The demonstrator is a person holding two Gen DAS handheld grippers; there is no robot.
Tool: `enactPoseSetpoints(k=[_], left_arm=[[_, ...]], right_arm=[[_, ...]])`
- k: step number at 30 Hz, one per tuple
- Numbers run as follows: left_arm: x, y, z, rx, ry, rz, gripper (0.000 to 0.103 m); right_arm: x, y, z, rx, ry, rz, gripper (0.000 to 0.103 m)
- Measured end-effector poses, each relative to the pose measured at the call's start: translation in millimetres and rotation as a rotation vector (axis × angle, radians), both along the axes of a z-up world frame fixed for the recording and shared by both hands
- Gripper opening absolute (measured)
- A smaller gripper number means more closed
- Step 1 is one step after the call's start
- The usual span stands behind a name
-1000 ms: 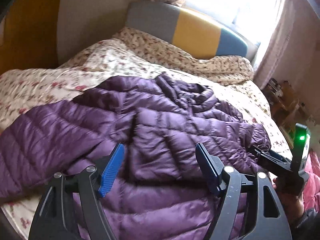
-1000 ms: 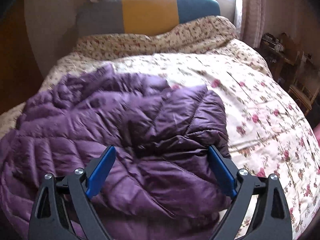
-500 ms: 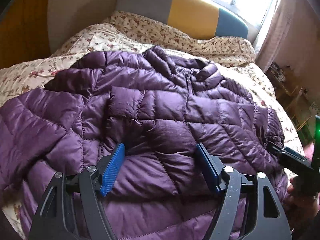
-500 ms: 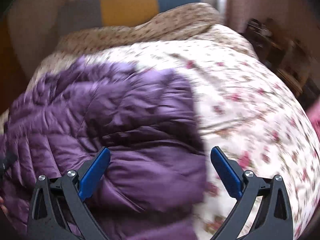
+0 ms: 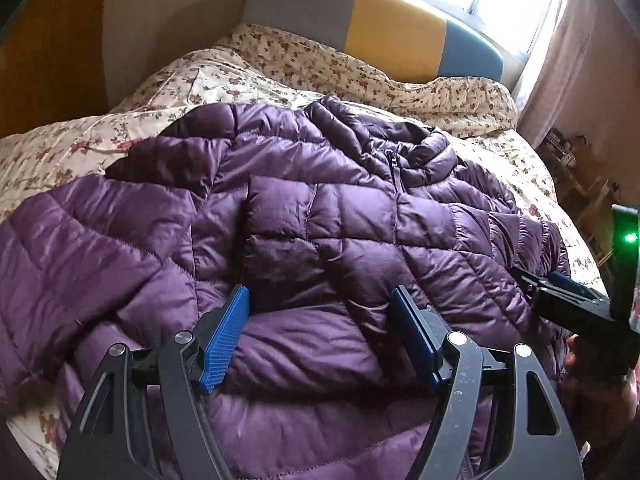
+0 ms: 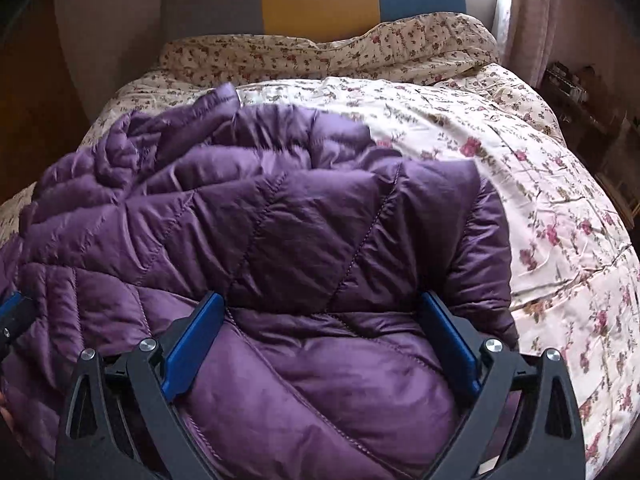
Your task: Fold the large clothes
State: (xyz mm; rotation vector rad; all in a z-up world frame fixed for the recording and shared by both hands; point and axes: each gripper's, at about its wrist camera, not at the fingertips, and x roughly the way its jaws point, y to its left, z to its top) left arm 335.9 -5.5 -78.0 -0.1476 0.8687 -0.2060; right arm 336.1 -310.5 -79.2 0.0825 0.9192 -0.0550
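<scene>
A purple quilted puffer jacket (image 5: 320, 232) lies spread front-up on the bed, collar and zip toward the headboard. My left gripper (image 5: 320, 332) is open just above its lower middle, holding nothing. My right gripper (image 6: 320, 336) is open over the jacket (image 6: 280, 220) near its right edge, where a sleeve lies folded over the body. The right gripper also shows at the right edge of the left wrist view (image 5: 576, 304), and the tip of the left gripper at the left edge of the right wrist view (image 6: 12, 312).
The bed has a floral quilt (image 6: 540, 208) and a grey, yellow and blue headboard (image 5: 392, 28). A bright window with pink curtains (image 5: 560, 52) is behind it. Wooden furniture (image 6: 580, 92) stands to the right of the bed.
Both grippers stayed open. The jacket now lies flatter and more spread out in the left view. The right gripper swung right and back, ending over the folded sleeve.
</scene>
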Motion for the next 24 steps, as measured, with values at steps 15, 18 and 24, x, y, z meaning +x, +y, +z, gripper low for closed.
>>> enactPoseSetpoints(k=[15,18,24], left_arm=[[0,-4,-15,0.032,-0.012,0.014,0.073],[-1,-4,-15,0.035,-0.013,0.015,0.073],[-6,6,-4,-0.003,-0.016,0.053,0.073]], right_arm=[[1,2,-15,-0.026,-0.010,-0.001,0.098],[0,2,-15,-0.028,-0.013,-0.001,0.098],[1,3,-16,-0.031,-0.011,-0.001,0.099]])
